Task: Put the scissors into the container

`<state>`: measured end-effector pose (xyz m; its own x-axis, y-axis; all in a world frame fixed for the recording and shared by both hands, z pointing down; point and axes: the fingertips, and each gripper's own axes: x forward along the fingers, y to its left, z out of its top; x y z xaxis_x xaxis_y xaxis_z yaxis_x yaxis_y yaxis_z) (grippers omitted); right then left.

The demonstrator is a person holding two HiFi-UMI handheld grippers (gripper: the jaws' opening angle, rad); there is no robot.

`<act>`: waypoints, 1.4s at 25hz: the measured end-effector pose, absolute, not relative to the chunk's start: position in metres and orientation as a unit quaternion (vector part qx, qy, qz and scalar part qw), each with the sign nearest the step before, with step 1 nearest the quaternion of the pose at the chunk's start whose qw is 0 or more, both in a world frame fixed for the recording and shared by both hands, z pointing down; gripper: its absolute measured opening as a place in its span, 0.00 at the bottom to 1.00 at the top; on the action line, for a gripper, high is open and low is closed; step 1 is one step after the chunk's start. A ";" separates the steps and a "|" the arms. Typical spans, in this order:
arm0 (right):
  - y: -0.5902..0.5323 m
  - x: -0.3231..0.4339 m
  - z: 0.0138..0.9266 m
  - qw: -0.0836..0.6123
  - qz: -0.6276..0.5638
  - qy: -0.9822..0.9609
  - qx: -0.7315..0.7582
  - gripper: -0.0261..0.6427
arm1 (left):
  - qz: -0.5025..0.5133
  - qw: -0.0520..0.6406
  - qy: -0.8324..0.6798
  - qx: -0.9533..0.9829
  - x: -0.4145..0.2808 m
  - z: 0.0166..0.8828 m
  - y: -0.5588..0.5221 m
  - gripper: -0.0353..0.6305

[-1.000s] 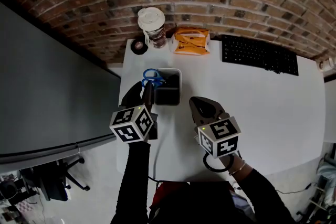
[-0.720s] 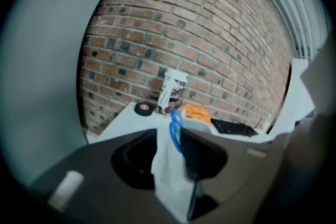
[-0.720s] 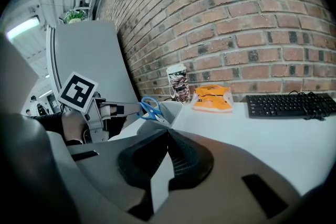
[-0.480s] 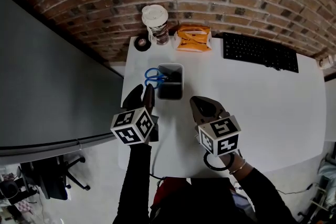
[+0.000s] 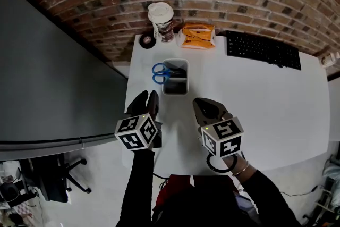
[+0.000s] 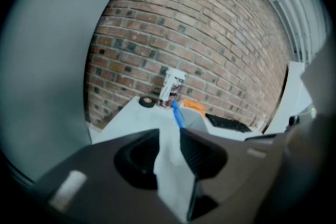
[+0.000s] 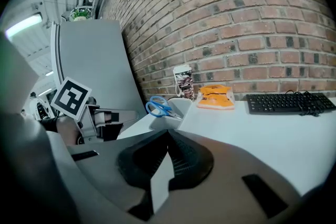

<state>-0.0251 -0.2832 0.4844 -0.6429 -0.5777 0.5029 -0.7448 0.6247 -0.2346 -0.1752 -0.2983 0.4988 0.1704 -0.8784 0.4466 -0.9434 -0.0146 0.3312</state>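
Blue-handled scissors (image 5: pixel 161 73) rest in the grey container (image 5: pixel 182 84), with their handles sticking out over its left rim. My left gripper (image 5: pixel 146 98) is open and empty, a short way in front of the container near the table's left edge. In the left gripper view a blue handle (image 6: pixel 177 114) rises beyond the left gripper (image 6: pixel 170 131). My right gripper (image 5: pixel 204 106) is shut with nothing in it, in front of the container and to its right. From the right gripper view the scissors (image 7: pixel 159 107) and the container (image 7: pixel 177 110) lie ahead of the right gripper (image 7: pixel 168 132).
At the table's back by the brick wall stand a lidded paper cup (image 5: pixel 161 21), a black tape roll (image 5: pixel 147 41), an orange packet (image 5: pixel 197 36) and a black keyboard (image 5: pixel 263 50). A grey partition (image 5: pixel 53 77) runs along the table's left side.
My left gripper has drawn back from the container toward the table's front edge. The scissors stay in the container. The right gripper has hardly moved.
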 end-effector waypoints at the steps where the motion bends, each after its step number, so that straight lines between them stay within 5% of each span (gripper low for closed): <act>1: -0.281 -0.026 0.484 0.193 0.215 -0.880 0.376 0.05 | 0.057 0.286 -0.640 0.711 -0.175 0.499 -0.295 0.23; 11: -0.254 -0.032 0.480 0.189 0.211 -0.878 0.385 0.05 | 0.062 0.279 -0.632 0.721 -0.173 0.498 -0.264 0.06; 35: -0.179 -0.011 0.448 0.159 0.179 -0.875 0.421 0.05 | 0.071 0.204 -0.609 0.763 -0.160 0.449 -0.165 0.06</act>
